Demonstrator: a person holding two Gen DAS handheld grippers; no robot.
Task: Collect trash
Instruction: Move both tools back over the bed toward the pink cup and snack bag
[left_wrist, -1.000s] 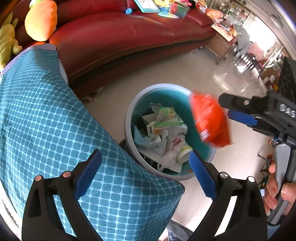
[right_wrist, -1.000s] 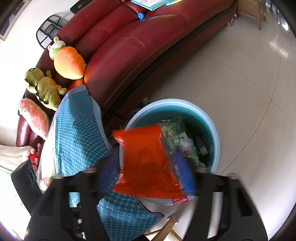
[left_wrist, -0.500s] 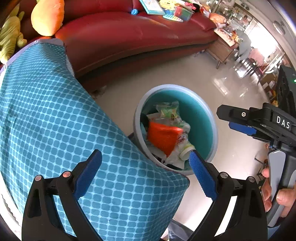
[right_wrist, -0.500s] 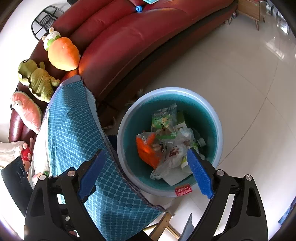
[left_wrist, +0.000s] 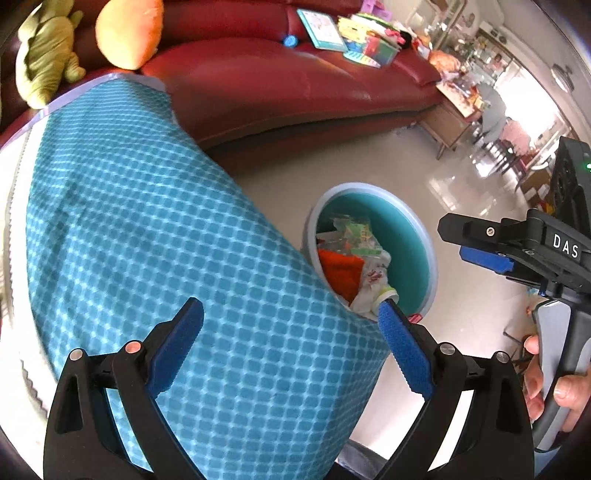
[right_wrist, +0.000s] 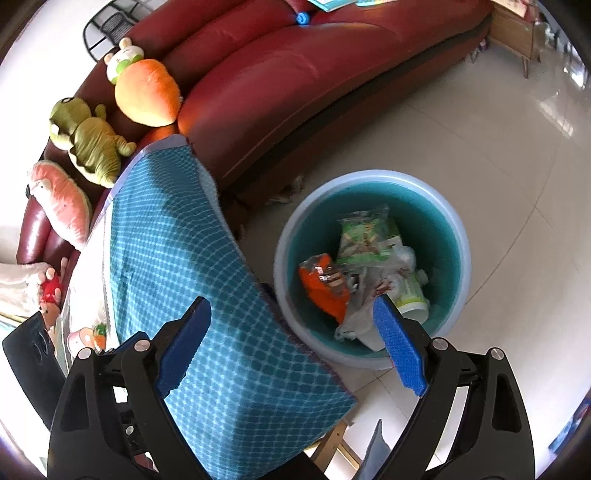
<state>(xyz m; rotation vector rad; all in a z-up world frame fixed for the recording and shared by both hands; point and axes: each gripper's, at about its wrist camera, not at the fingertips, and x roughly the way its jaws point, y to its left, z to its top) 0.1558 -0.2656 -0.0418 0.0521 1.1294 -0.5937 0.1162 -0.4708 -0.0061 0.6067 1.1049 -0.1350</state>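
A teal bin (right_wrist: 454, 236) stands on the tiled floor by a table with a blue checked cloth (right_wrist: 207, 295). Inside lie an orange wrapper (right_wrist: 325, 288), a green packet (right_wrist: 365, 236), a clear plastic bag and a white cup. In the left wrist view the bin (left_wrist: 424, 251) shows past the cloth (left_wrist: 147, 240), with the orange wrapper (left_wrist: 340, 269) inside. My left gripper (left_wrist: 291, 347) is open and empty above the cloth. My right gripper (right_wrist: 291, 343) is open and empty above the bin's near edge; it also shows in the left wrist view (left_wrist: 480, 243).
A red leather sofa (right_wrist: 295, 85) curves behind the bin, with plush toys (right_wrist: 147, 92) at its left end and books (left_wrist: 321, 29) farther along. A wooden side table (left_wrist: 450, 122) stands beyond the sofa. Pale tiled floor (right_wrist: 498, 147) surrounds the bin.
My right gripper opened and the orange wrapper fell from it into the bin. Both grippers have since pulled back towards the cloth-covered table.
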